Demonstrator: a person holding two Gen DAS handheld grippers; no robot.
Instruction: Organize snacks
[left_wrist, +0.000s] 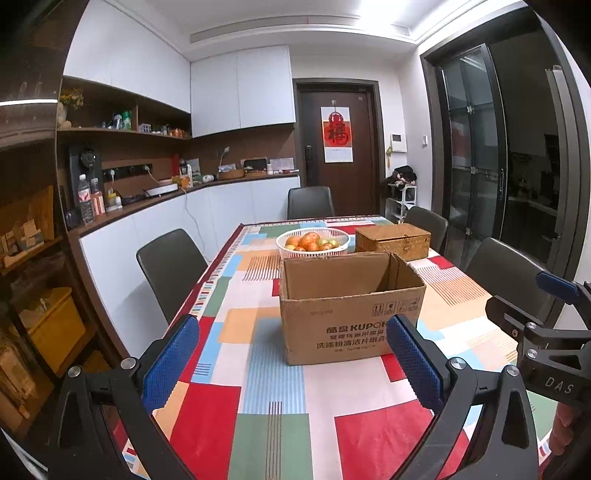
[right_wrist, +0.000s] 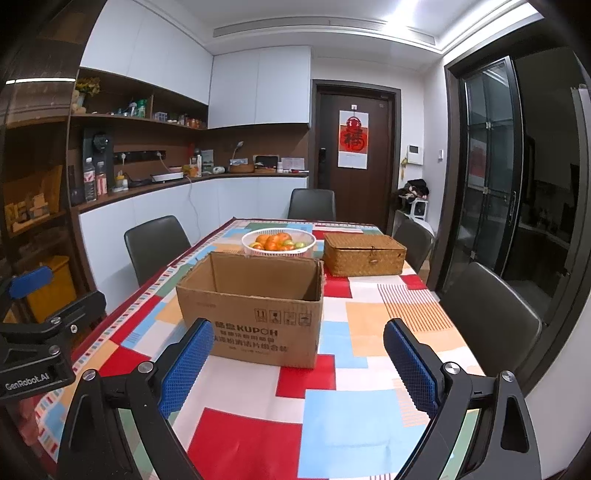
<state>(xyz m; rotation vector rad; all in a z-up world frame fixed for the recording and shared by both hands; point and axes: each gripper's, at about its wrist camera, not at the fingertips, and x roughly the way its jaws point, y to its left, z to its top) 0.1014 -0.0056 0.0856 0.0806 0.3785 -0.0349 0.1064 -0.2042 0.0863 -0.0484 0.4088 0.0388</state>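
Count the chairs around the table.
4: one at the far end, one on the left, two on the right, far and near. Others may be hidden.

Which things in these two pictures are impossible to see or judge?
- Inside of the cardboard box: both views, its front wall hides the bottom, so any contents are unknown.
- Inside of the woven basket: both views, its lid is closed.
- Lower fruit in the white bowl: both views, rim and box hide it.
- Small print on the box: too small in both views.
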